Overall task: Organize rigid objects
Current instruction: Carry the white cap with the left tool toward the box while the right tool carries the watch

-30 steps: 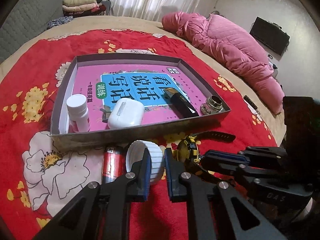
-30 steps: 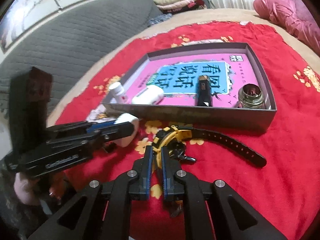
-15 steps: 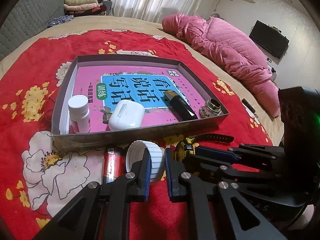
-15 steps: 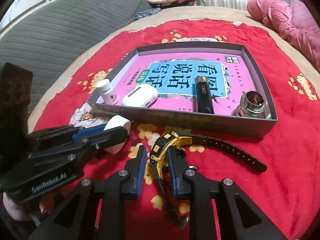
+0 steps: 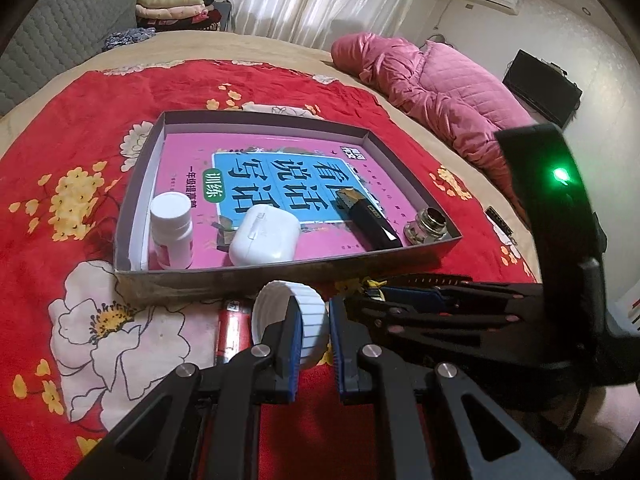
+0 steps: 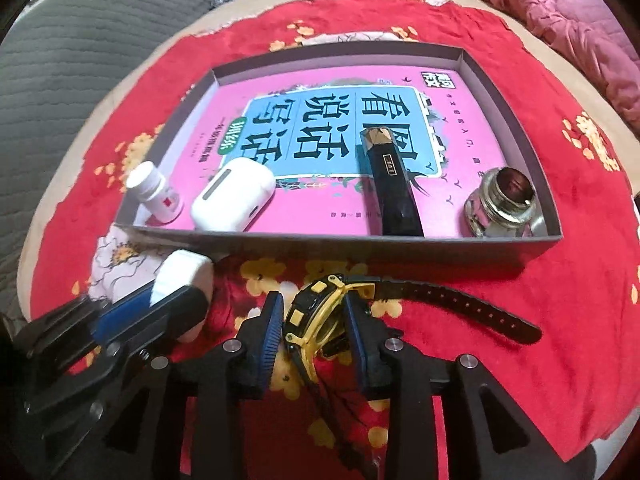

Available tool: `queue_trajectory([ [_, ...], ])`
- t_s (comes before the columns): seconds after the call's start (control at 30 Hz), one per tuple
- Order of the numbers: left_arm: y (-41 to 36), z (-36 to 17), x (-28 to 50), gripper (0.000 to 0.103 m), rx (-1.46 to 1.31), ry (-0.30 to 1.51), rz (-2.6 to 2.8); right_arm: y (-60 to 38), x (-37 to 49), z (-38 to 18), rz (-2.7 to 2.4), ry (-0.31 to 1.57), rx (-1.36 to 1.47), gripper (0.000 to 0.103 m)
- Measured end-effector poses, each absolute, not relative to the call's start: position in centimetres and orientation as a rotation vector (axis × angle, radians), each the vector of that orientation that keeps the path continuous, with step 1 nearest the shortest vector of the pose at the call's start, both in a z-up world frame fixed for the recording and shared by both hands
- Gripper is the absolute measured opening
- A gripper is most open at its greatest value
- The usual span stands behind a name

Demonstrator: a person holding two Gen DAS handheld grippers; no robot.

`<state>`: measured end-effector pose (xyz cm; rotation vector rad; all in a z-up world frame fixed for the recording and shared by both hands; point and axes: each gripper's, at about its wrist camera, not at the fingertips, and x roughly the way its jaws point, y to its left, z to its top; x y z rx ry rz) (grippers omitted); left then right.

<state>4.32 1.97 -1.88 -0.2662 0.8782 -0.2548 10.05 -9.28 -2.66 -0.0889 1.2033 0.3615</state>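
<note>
**Watch between the fingers, cap pinched, box waiting**

Red floral bedspread [image 6: 580, 264] carries everything; it lies on a bed, with a pink quilted coat [image 5: 436, 80] beyond.

Our right gripper [image 6: 314, 320] points down over the yellow-and-black wristwatch [image 6: 320, 312], its fingers opening either side of the watch case; we cannot see the pads pressing it. Our left gripper [image 5: 314, 344] is closed narrow on the wall of a white screw cap [image 5: 296, 320], just in front of the box's near wall. Beside the cap lies a red battery [image 5: 232, 332].

We judge the risk is a poor grip: the watch case is rounded and its strap [image 6: 452, 304] trails right, so closing off-centre could tip it or drag the strap against the shallow cardboard box [image 6: 552, 216].

Counted in the box: one white pill bottle [image 6: 154, 192], one white earbud case [image 6: 232, 196], one black lighter [image 6: 392, 184], one glass jar [image 6: 500, 204], one pink book [image 6: 320, 116]. Outside it: one watch, one cap, one battery.
</note>
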Motion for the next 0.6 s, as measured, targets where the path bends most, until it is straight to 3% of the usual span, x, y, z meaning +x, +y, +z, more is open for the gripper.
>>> queue_trajectory([
  [0.1, 1.9, -1.9, 4.4, 0.013, -0.266, 0.880, -0.258, -9.3, 10.5, -2.7, 0.383, 1.205, -0.073, 0.034],
  [0.4, 1.5, -1.7, 4.4, 0.013, -0.262, 0.871, -0.268, -14.7, 9.2, -2.3, 0.517, 1.185, 0.213, 0.022],
  [0.6, 1.5, -1.7, 4.3, 0.013, -0.263, 0.876, -0.267, -15.4, 7.6, -2.0, 0.546, 1.174, 0.164, 0.020],
])
